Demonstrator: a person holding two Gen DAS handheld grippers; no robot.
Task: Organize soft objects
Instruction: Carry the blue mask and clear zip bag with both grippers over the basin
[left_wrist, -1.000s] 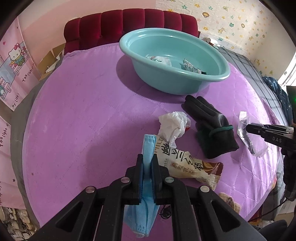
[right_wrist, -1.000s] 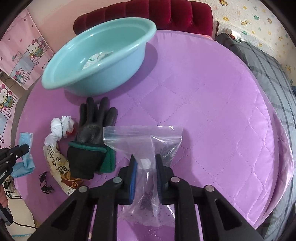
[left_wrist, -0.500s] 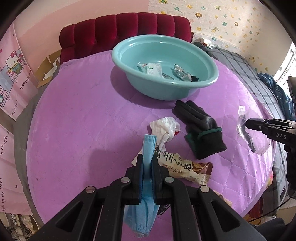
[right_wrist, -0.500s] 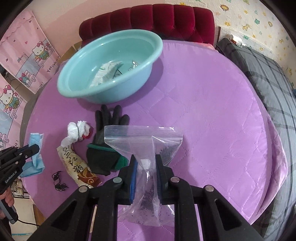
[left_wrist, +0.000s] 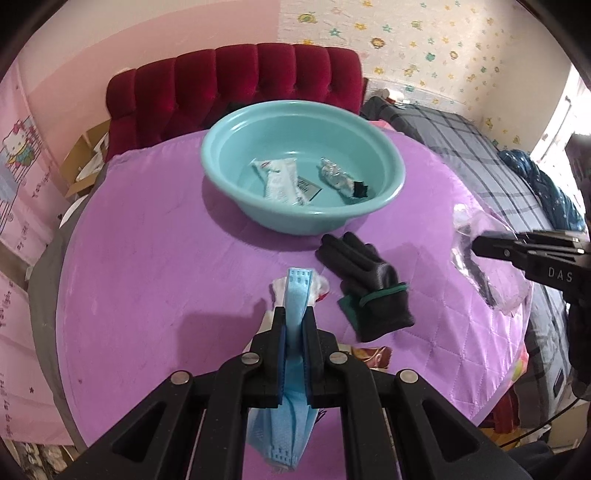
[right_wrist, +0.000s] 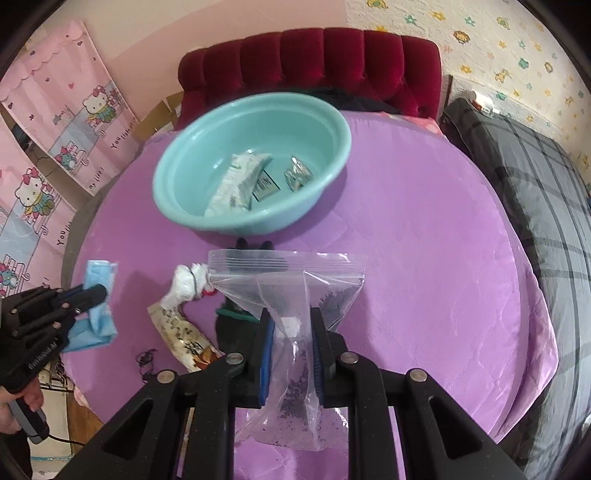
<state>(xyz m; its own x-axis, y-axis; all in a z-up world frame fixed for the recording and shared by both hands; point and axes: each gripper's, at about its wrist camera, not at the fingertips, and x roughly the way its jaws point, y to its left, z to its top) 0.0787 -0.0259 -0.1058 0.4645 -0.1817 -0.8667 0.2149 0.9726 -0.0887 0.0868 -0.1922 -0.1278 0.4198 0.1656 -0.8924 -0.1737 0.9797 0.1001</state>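
Straight ahead of both my grippers sits the teal basin (left_wrist: 303, 218); my left gripper (left_wrist: 294, 325) clamps a blue mask (left_wrist: 295, 295), my right gripper (right_wrist: 291, 328) a clear zip bag (right_wrist: 291, 273), nearer it.

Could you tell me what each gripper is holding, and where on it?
Left gripper: blue face mask, pinched mid-length. Right gripper: clear zip bag, pinched mid-body.

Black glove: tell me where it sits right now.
In the left wrist view the black glove lies flat on the purple tablecloth, just in front of the teal basin, right of the crumpled white tissue.
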